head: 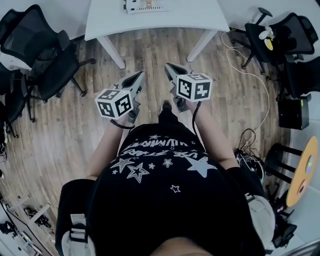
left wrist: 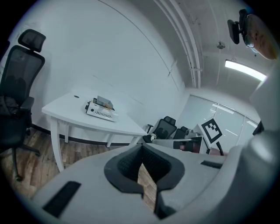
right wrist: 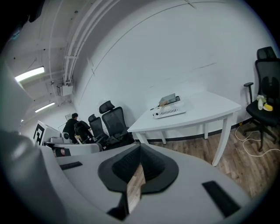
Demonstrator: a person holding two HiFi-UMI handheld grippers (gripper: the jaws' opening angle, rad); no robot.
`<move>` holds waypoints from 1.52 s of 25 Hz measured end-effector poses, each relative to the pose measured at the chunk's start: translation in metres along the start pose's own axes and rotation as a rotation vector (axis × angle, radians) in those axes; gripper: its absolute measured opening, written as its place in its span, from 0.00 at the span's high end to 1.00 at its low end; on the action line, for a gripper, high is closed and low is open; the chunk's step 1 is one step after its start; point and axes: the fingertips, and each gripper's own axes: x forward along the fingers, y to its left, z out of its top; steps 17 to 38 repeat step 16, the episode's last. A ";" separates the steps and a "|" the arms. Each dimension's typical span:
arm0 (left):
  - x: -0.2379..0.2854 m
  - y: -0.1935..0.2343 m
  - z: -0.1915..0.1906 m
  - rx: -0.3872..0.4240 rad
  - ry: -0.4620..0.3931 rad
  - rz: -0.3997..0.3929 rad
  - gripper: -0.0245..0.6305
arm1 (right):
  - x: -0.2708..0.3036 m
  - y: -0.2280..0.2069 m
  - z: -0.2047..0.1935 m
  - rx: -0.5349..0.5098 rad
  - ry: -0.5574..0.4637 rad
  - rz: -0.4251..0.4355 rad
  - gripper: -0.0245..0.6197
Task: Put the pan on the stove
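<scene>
— So, where is the pan?

— Nowhere in these views. The head view shows only wooden floor (head: 150, 55) in front of the table (head: 160, 20). The one thing on the table is a small white box (head: 145, 5) with a vented side, near the table's middle. Whether that is the stove I cannot tell.

— And the grippers?

— Both are held close to the body, short of the table and pointing toward it. The left gripper (head: 141, 76) has its jaws clenched together on nothing, and only floor shows through the slit between them. The right gripper (head: 168, 66) is the same, jaws pressed tight and empty.

— Then what does the step call for?

— Finding the pan first, I'd judge. It may sit beyond the table's ends or behind the person, so look around before walking. The office chairs (head: 45, 55) left of the table and the cables (head: 260, 100) right of it narrow the path, so approach the table's front straight on.

— And the grasp itself?

— Spread the jaws early, before they reach the pan. A pan held by the far end of its handle will probably droop, so I'd take the handle close to the bowl. The other gripper can steady the rim if it tips. Keep it level on the way to the stove.
</scene>
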 end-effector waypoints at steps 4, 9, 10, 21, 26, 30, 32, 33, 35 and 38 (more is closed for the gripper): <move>-0.012 -0.007 -0.012 -0.009 0.003 -0.005 0.95 | -0.011 0.008 -0.015 -0.007 0.014 -0.010 0.95; -0.027 -0.010 -0.031 -0.023 0.014 -0.006 0.95 | -0.021 0.016 -0.035 -0.002 0.025 -0.018 0.95; -0.029 -0.012 -0.034 -0.024 0.013 -0.006 0.95 | -0.023 0.017 -0.038 -0.003 0.027 -0.019 0.95; -0.035 -0.026 -0.044 -0.021 0.015 -0.011 0.95 | -0.039 0.017 -0.050 -0.006 0.036 -0.028 0.95; -0.035 -0.026 -0.044 -0.021 0.015 -0.011 0.95 | -0.039 0.017 -0.050 -0.006 0.036 -0.028 0.95; -0.035 -0.026 -0.044 -0.021 0.015 -0.011 0.95 | -0.039 0.017 -0.050 -0.006 0.036 -0.028 0.95; -0.035 -0.026 -0.044 -0.021 0.015 -0.011 0.95 | -0.039 0.017 -0.050 -0.006 0.036 -0.028 0.95; -0.035 -0.026 -0.044 -0.021 0.015 -0.011 0.95 | -0.039 0.017 -0.050 -0.006 0.036 -0.028 0.95; -0.035 -0.026 -0.044 -0.021 0.015 -0.011 0.95 | -0.039 0.017 -0.050 -0.006 0.036 -0.028 0.95; -0.035 -0.026 -0.044 -0.021 0.015 -0.011 0.95 | -0.039 0.017 -0.050 -0.006 0.036 -0.028 0.95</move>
